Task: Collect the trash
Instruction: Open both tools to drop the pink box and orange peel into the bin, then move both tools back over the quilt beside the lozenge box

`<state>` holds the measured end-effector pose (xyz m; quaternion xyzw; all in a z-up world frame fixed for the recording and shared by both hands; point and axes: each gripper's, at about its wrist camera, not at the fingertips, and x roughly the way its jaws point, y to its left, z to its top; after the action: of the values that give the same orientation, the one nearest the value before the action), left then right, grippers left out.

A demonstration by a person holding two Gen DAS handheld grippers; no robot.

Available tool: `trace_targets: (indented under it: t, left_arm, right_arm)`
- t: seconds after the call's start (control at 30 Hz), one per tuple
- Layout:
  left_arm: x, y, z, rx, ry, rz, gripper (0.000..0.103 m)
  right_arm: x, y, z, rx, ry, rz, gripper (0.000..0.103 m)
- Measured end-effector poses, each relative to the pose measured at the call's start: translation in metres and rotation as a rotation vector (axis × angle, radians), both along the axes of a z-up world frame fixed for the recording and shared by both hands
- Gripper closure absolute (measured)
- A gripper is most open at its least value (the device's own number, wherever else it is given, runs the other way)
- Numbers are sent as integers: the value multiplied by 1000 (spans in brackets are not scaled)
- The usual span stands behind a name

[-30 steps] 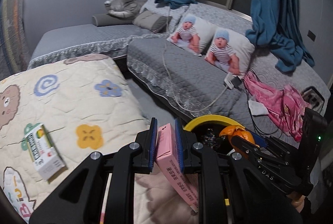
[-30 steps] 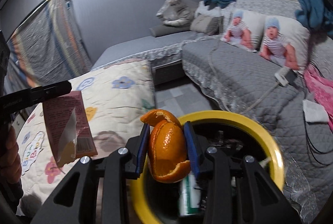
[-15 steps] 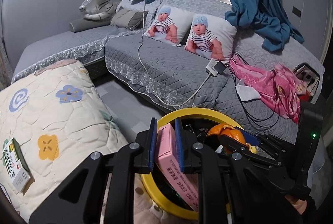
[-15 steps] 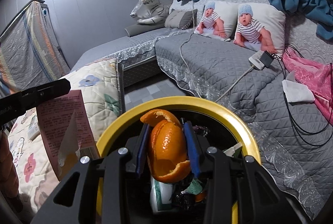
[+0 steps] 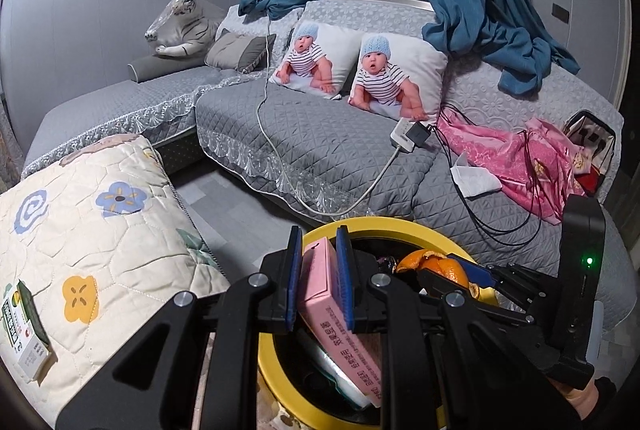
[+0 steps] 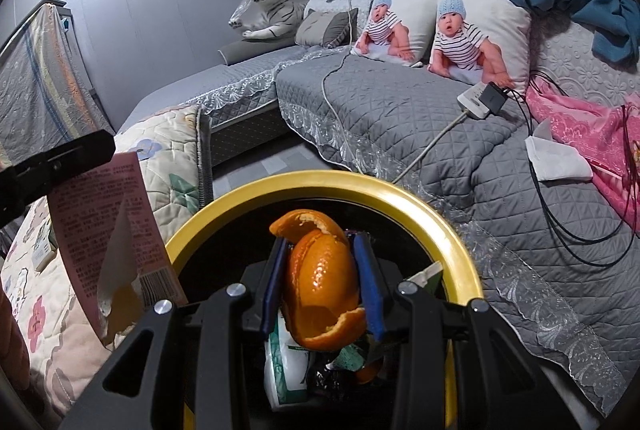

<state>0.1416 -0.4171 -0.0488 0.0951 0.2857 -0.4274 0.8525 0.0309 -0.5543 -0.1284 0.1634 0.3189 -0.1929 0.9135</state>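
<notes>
The pink box (image 5: 320, 282) and orange peel (image 6: 320, 282) are squeezed tight by the left gripper (image 5: 318, 270) and right gripper (image 6: 322, 282), right above the yellow bin (image 6: 452, 242).

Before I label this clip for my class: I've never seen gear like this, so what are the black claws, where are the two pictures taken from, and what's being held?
They are two hand-held grippers, each carrying a fisheye camera that looks along its fingers. The left gripper is shut on a pink box. The right gripper is shut on an orange peel. Both hang over a yellow-rimmed bin that already holds trash. Beside it, a small green-and-white carton lies on a flowered quilt. Behind is a grey sofa.
</notes>
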Motion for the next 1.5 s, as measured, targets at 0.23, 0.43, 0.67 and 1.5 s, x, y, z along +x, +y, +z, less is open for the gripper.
trace_targets:
  t: [0.23, 0.43, 0.67, 1.5]
  left_arm:
    - [7, -4, -7, 20, 58, 3, 87]
    - [20, -3, -16, 52, 140, 40, 85]
    - [24, 18, -7, 15, 146, 110, 32]
    - [33, 207, 39, -63, -54, 474, 8]
  right_arm:
    - [1, -4, -2, 10, 26, -20, 69]
    - [-1, -12, 0, 27, 38, -65, 59]
    - [-4, -8, 18, -22, 38, -102, 42]
    - [46, 86, 46, -174, 25, -22, 8]
